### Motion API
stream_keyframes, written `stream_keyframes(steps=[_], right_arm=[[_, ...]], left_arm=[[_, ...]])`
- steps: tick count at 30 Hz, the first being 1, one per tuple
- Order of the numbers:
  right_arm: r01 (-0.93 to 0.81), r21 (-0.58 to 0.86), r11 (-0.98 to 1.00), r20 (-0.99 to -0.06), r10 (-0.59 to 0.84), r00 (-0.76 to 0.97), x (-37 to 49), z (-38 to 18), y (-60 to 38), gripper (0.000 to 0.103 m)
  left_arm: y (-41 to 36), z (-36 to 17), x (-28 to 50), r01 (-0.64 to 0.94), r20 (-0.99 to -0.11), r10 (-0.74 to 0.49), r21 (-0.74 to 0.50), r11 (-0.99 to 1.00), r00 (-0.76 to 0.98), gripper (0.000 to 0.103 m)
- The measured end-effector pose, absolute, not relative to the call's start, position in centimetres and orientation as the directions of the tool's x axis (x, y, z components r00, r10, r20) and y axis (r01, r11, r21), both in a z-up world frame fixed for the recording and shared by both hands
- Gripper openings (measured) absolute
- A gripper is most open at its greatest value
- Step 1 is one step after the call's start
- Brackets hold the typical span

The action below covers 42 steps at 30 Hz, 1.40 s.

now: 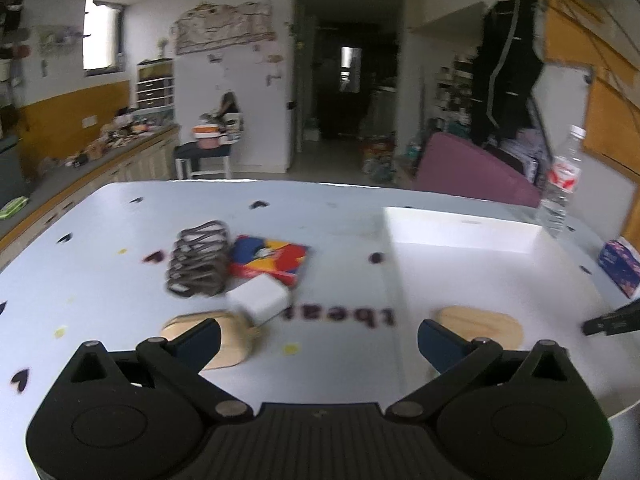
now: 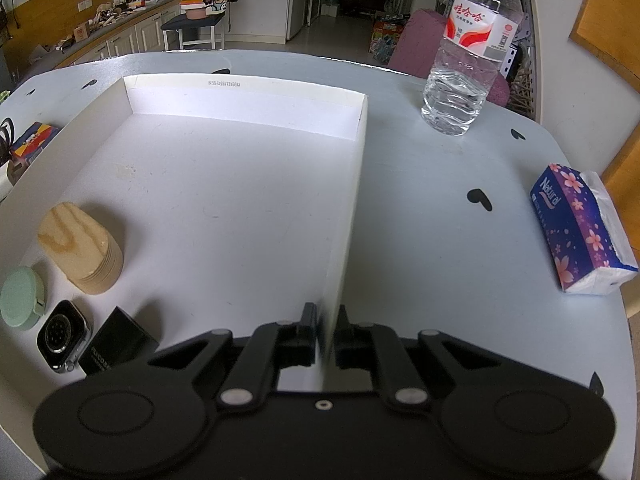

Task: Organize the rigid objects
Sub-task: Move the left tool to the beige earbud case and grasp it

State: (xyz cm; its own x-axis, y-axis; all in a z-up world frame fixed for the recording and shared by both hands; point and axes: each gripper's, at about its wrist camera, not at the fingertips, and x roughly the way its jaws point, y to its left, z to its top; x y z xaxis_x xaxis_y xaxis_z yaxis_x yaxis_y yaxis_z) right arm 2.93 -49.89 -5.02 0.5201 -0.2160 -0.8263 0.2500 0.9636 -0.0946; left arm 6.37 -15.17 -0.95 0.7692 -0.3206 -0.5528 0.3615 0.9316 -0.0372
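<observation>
Jaws of the left gripper gape empty; right gripper clamps the shallow white cardboard tray wall. Approach the white charger cube squarely, holding the tray steady.

Bare tray middle, walls around

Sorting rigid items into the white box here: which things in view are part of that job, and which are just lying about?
Part of the job:
white box, its wall pinched by the right gripper
wooden block, green round case, watch, black box, all inside
white charger, coiled cable, colourful box, outside

Lying about:
water bottle
tissue pack
</observation>
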Motion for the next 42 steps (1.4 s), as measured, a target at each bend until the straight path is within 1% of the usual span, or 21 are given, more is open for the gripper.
stream_keyframes(steps=[7, 20, 24, 27, 31, 34, 35, 38, 42], right_arm=[[0.250, -0.094, 0.964, -0.826, -0.216, 0.520, 2.9, -5.0, -49.9, 0.009], [0.250, -0.094, 0.964, -0.826, -0.215, 0.520, 2.9, -5.0, -50.0, 0.010], [0.250, -0.094, 0.964, -0.826, -0.216, 0.520, 2.9, -5.0, -49.9, 0.010], [0.250, -0.094, 0.964, -0.826, -0.216, 0.520, 2.9, -5.0, -49.9, 0.010], [0.250, -0.094, 0.964, -0.826, -0.216, 0.520, 2.9, -5.0, -49.9, 0.010], [0.250, -0.094, 0.964, -0.826, -0.216, 0.520, 2.9, -5.0, -49.9, 0.010], [0.250, -0.094, 0.964, -0.826, -0.216, 0.520, 2.9, -5.0, -49.9, 0.010], [0.250, -0.095, 0.964, -0.826, -0.216, 0.520, 2.9, -5.0, -49.9, 0.010], [0.250, -0.095, 0.964, -0.826, -0.216, 0.520, 2.9, -5.0, -49.9, 0.010]], left_arm=[[-12.7, -2.1, 7.0, 0.324, -0.545, -0.286, -0.027, 0.946, 0.788, 0.103], [-10.2, -5.8, 11.0, 0.198, -0.620, -0.191, -0.058, 0.978, 0.761, 0.103], [-10.1, -6.4, 12.4, 0.162, -0.619, -0.172, -0.074, 0.984, 0.767, 0.103], [-10.2, -6.3, 13.1, 0.167, -0.611, -0.189, -0.093, 0.982, 0.769, 0.103], [-10.7, -6.3, 14.1, 0.171, -0.605, -0.186, -0.082, 0.982, 0.774, 0.103], [-11.1, -6.6, 14.7, 0.167, -0.613, -0.167, -0.058, 0.984, 0.773, 0.100], [-11.2, -6.8, 14.8, 0.168, -0.617, -0.161, -0.047, 0.985, 0.770, 0.096], [-11.5, -7.1, 14.9, 0.181, -0.630, -0.157, -0.028, 0.983, 0.760, 0.087], [-11.8, -7.1, 14.6, 0.180, -0.628, -0.143, -0.005, 0.984, 0.765, 0.087]])
